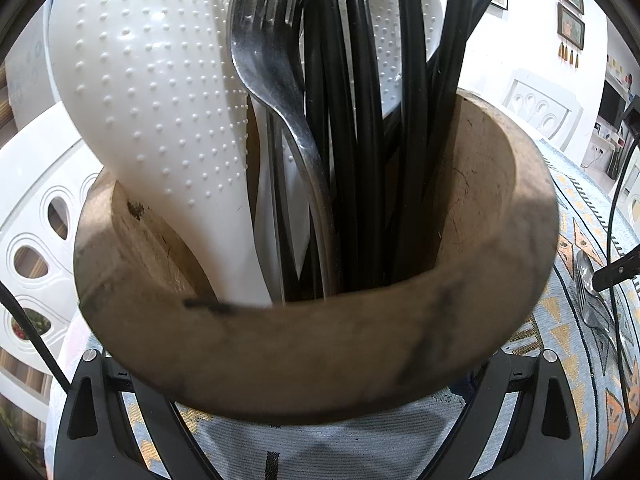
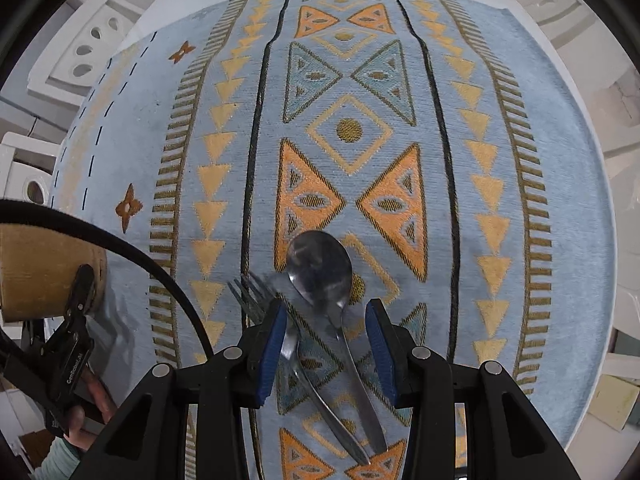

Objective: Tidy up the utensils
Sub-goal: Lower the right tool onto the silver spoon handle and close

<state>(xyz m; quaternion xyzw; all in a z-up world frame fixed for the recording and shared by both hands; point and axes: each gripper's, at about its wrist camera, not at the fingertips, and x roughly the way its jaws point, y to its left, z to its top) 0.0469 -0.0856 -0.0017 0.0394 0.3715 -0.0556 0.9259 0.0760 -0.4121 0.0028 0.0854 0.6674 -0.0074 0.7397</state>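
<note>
Spoon (image 2: 320, 268) and fork (image 2: 256, 296) lie on patterned cloth (image 2: 500, 120). Right gripper (image 2: 326, 344) straddles them, jaws apart. Left gripper (image 1: 320, 420) clasps wooden holder (image 1: 312, 356).

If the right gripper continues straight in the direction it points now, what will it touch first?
Most likely the spoon, whose neck lies between the open fingers of the right gripper. The fork runs under the left pad, so that pad may hit it about together. Below both is the tablecloth. Depth is unclear.
</note>
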